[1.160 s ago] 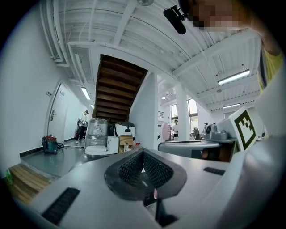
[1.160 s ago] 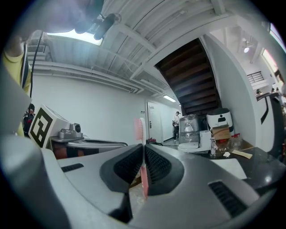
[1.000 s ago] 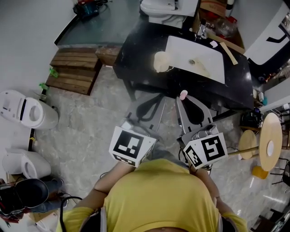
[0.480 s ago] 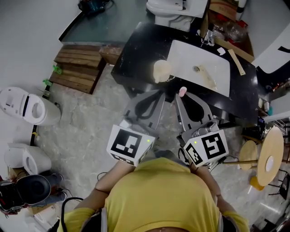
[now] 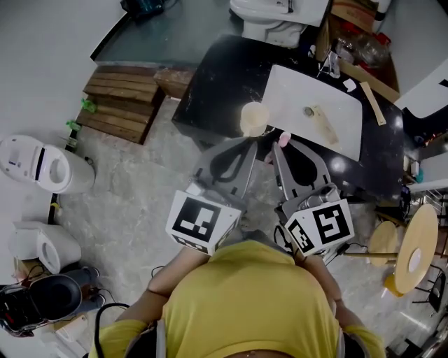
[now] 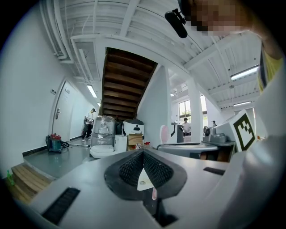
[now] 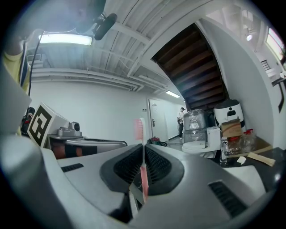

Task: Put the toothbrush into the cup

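Observation:
A pale cup stands on the near left edge of the black counter, beside the white basin. My right gripper is shut on a pink toothbrush, whose head sticks out past the fingertips just short of the counter, right of the cup. In the right gripper view the toothbrush rises upright from between the closed jaws of the right gripper. My left gripper is shut with nothing in it and points at the counter just below the cup. The left gripper shows its jaws meeting.
A toilet stands behind the counter. A wooden strip and small items lie by the basin. Wooden steps sit to the left, white appliances at far left, a round wooden stool at right.
Both grippers have moved forward together toward the counter. The cup and basin now lie much nearer the fingertips. The toothbrush stays gripped in the right gripper.

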